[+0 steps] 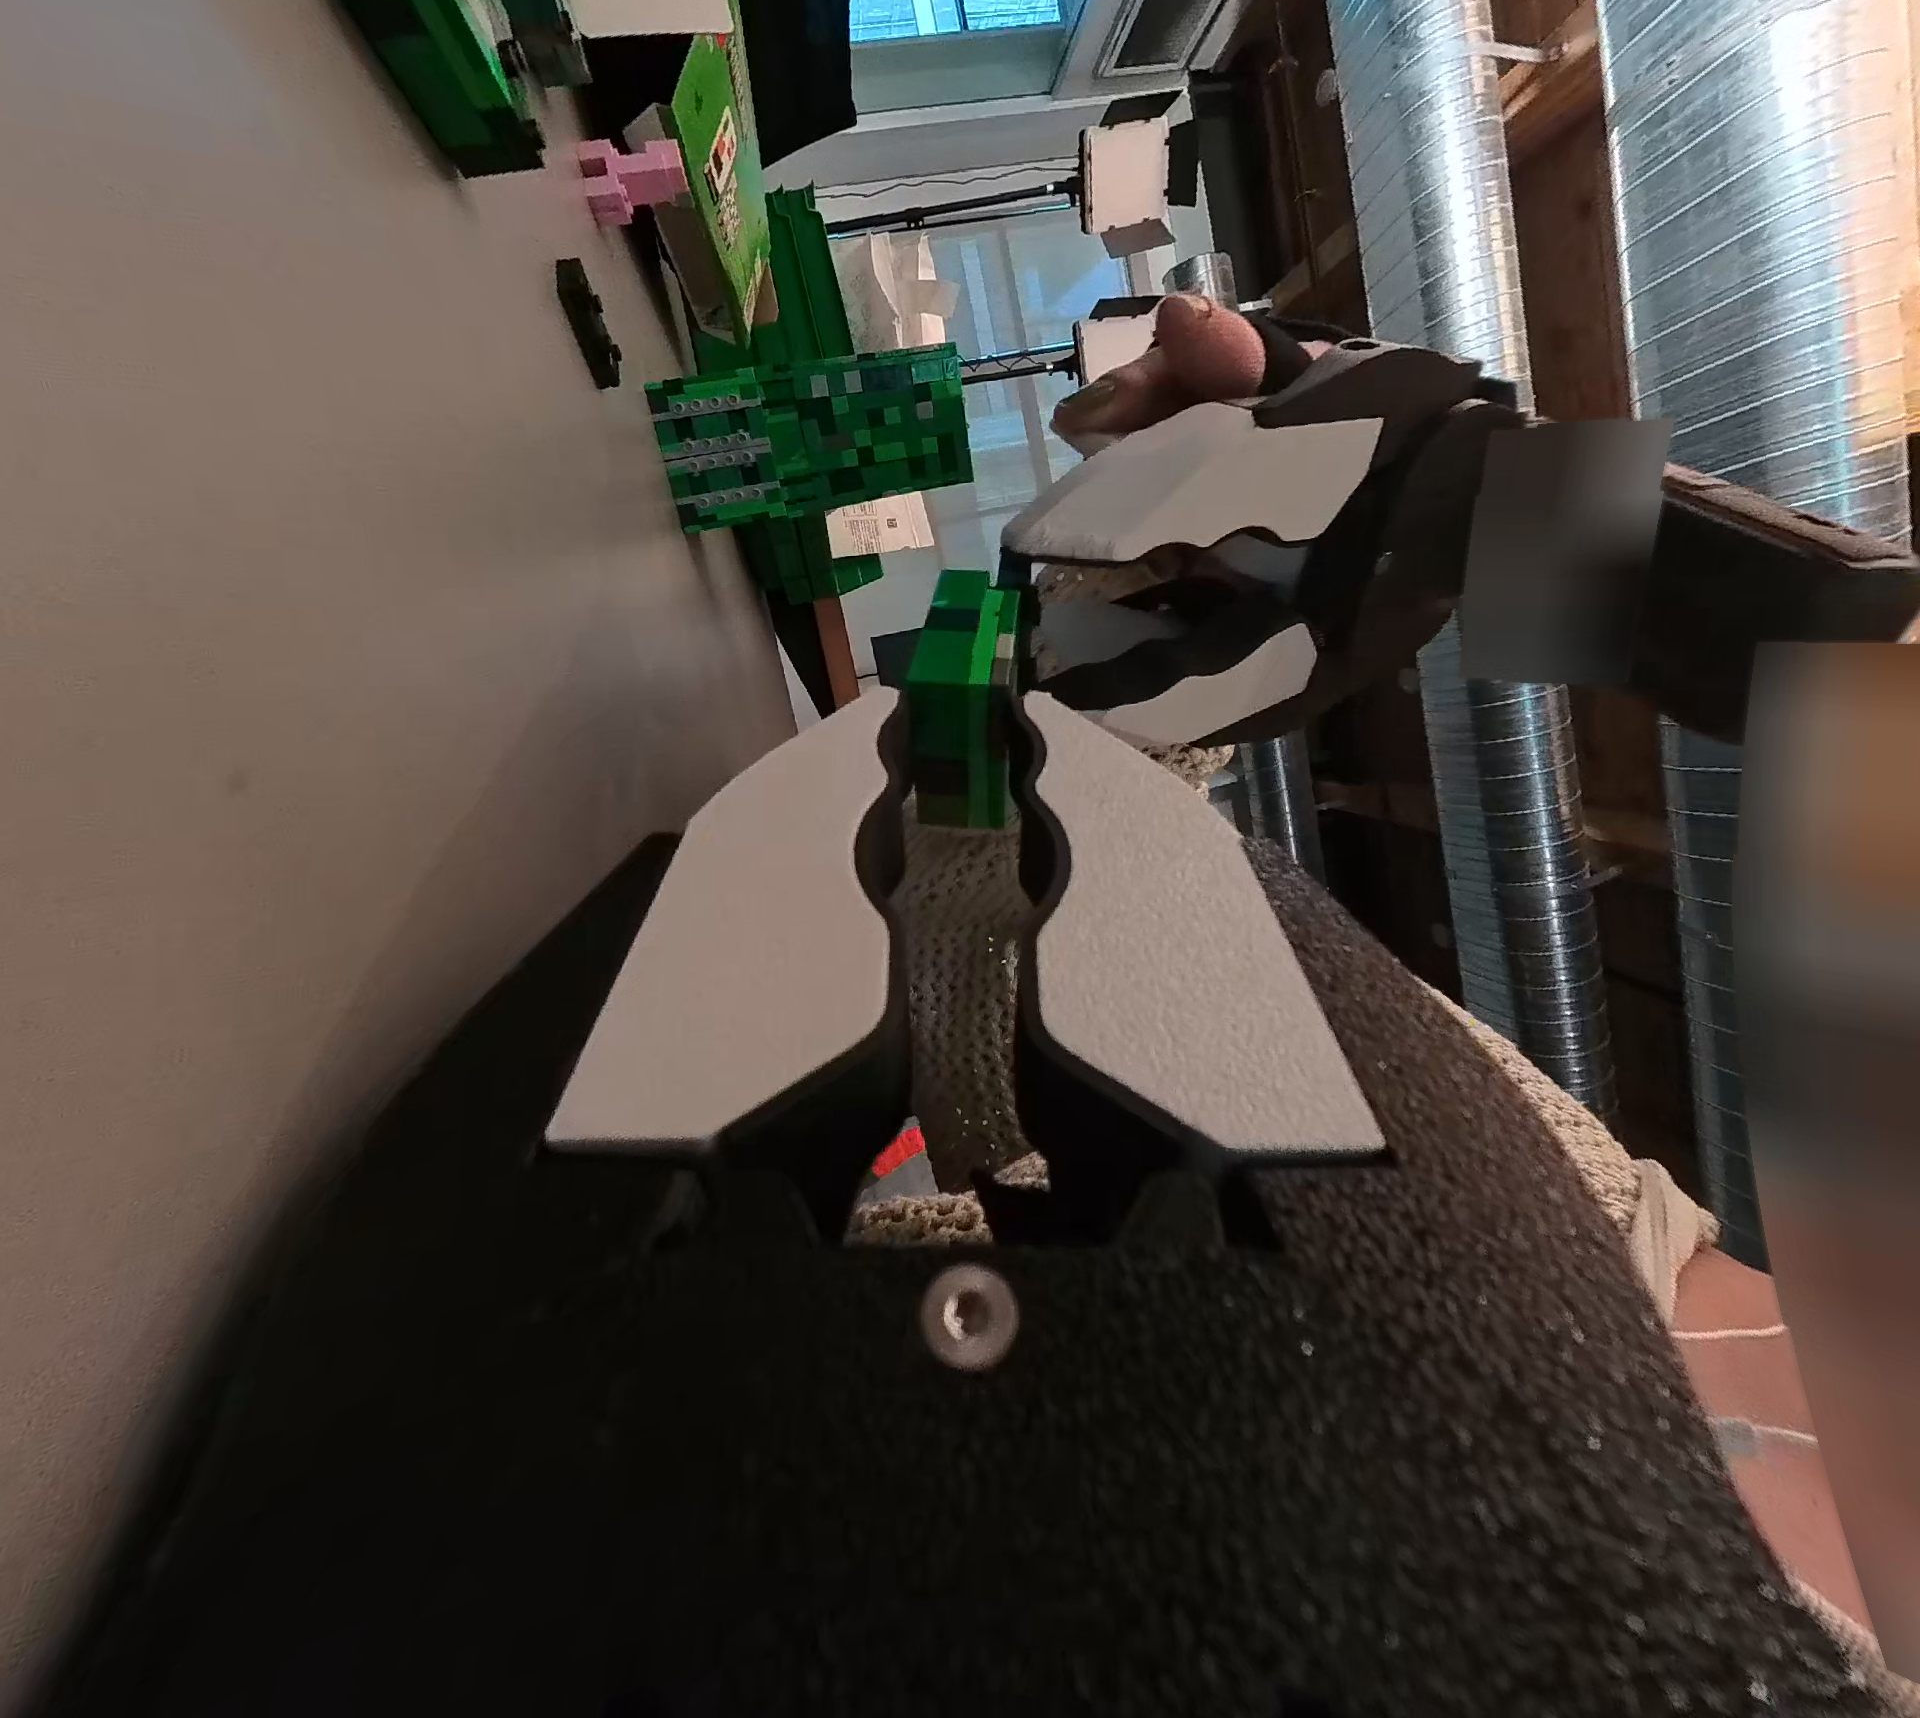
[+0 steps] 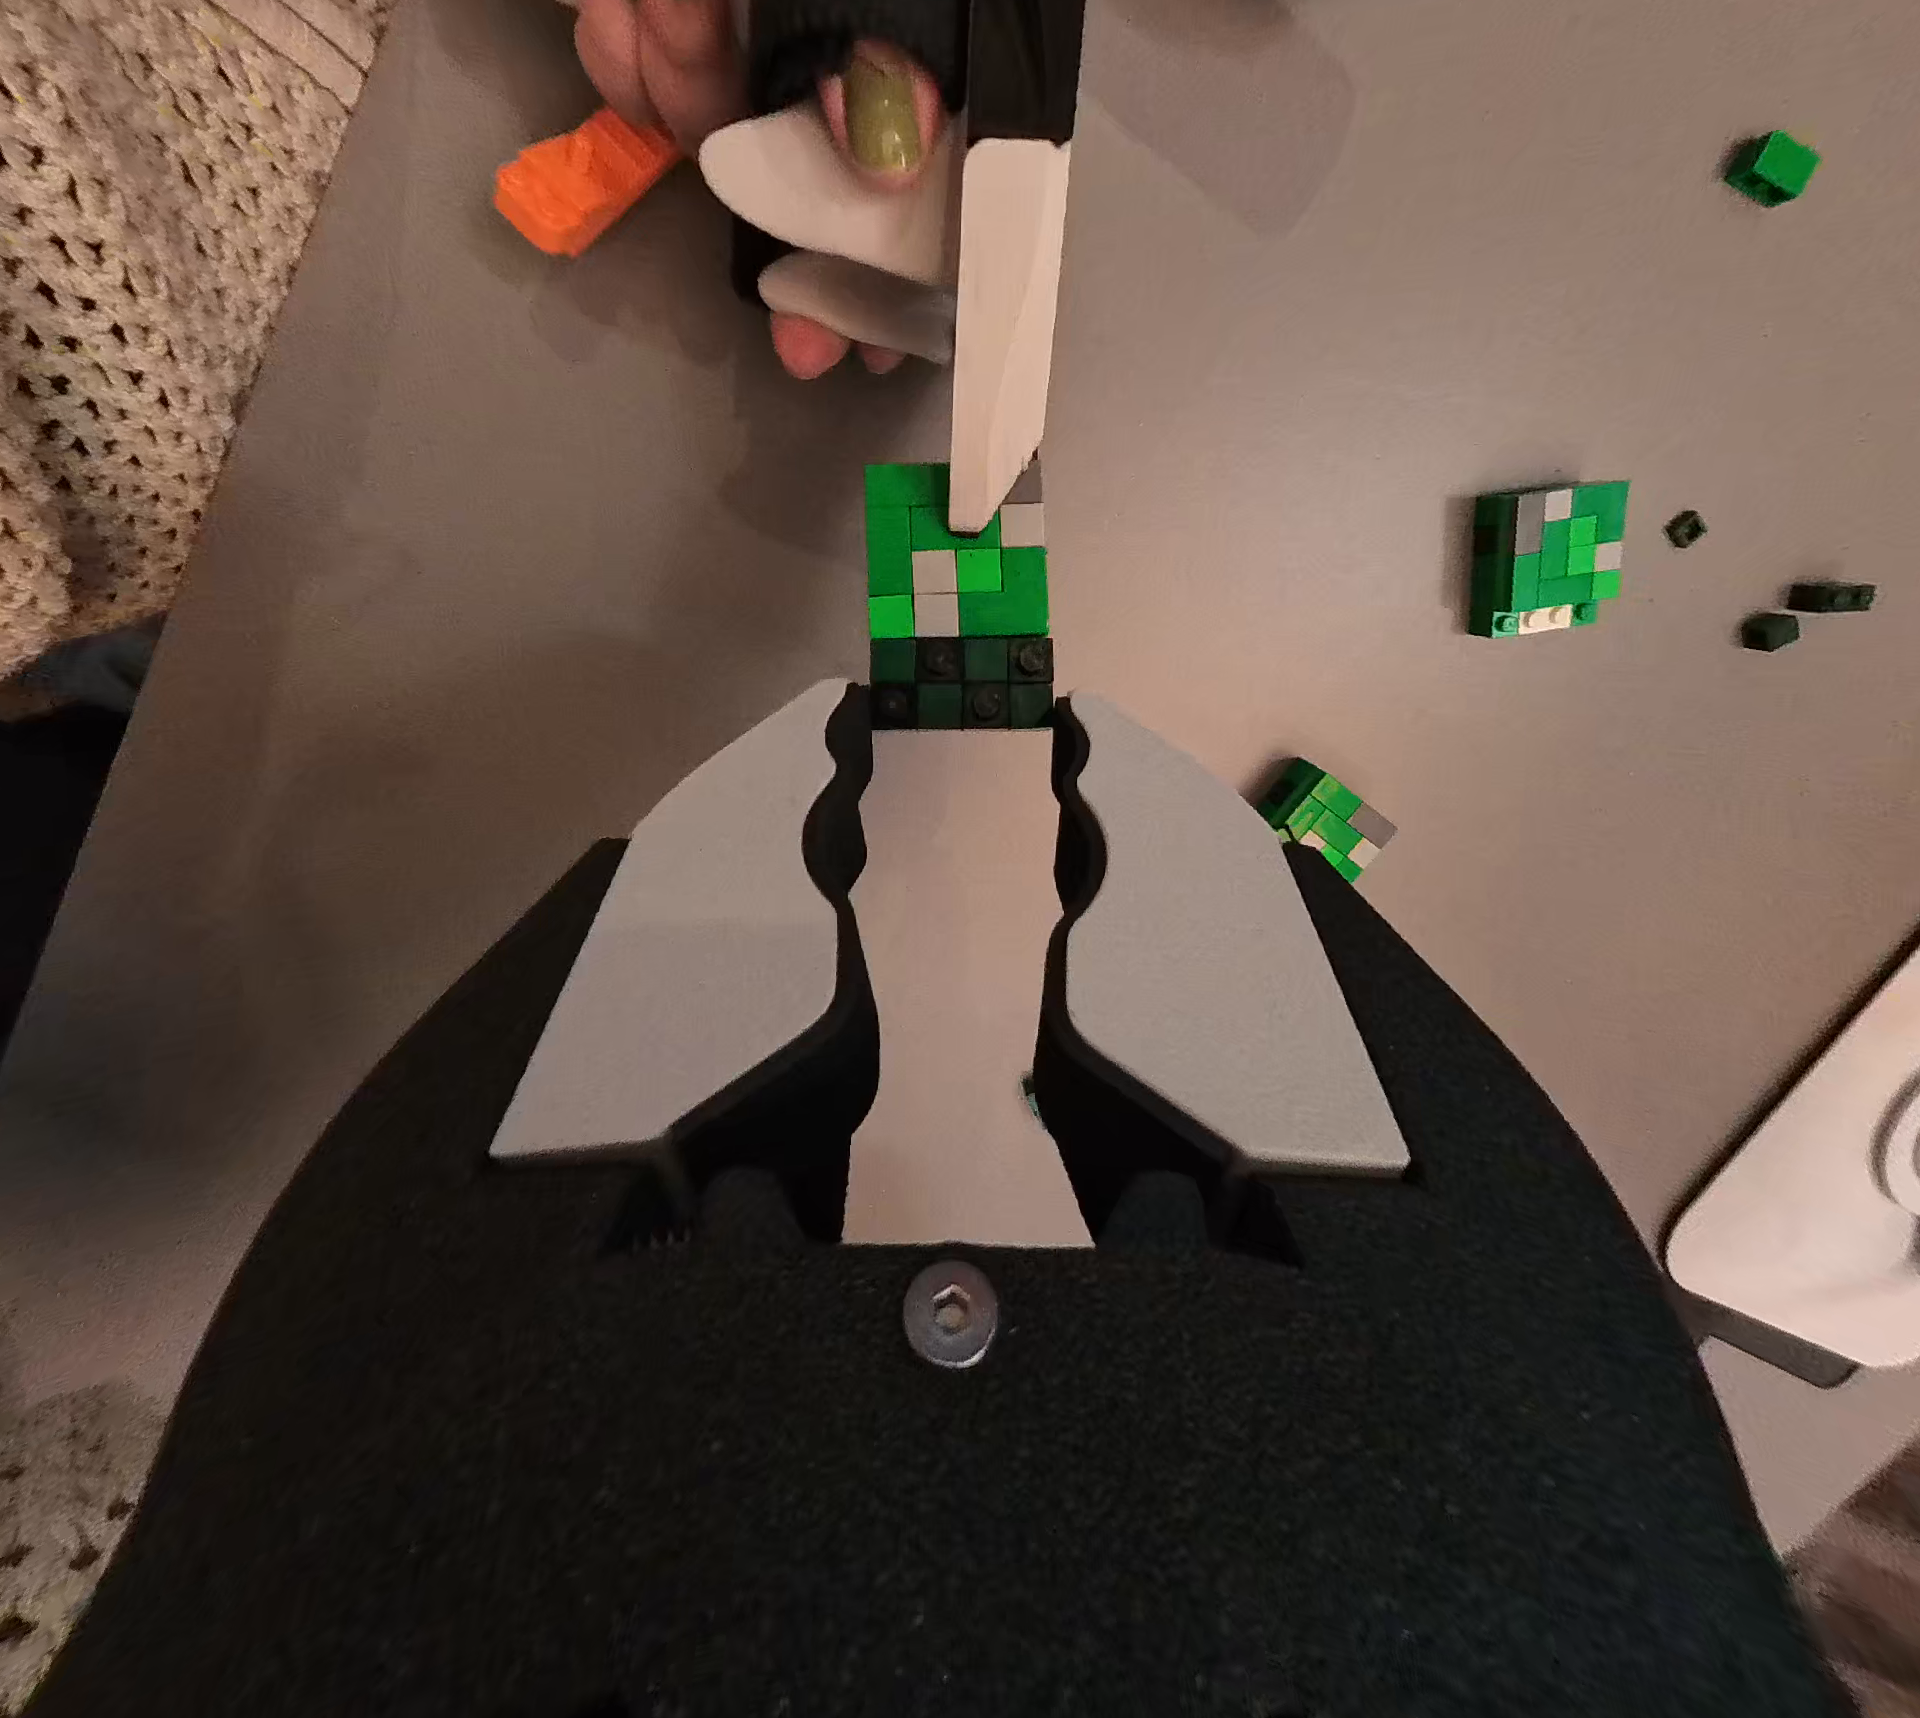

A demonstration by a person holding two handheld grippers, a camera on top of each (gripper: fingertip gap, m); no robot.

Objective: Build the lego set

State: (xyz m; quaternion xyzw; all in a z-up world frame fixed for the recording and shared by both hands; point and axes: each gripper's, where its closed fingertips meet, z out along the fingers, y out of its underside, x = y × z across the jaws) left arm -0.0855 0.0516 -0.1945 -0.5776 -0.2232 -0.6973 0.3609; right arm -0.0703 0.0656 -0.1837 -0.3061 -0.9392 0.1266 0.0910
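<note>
A small green lego block with a pixel pattern and a dark green studded end is held above the grey table by both grippers. My right gripper is shut on the dark studded end. My left gripper is shut on the same block, gripping its two flat faces. In the right wrist view one left finger comes down from the top, seen edge-on. In the left wrist view the right gripper meets the block from the right.
On the table lie an orange brick separator, two green panels, a small green brick and dark small pieces. A large green build, a green box and a pink figure stand farther off.
</note>
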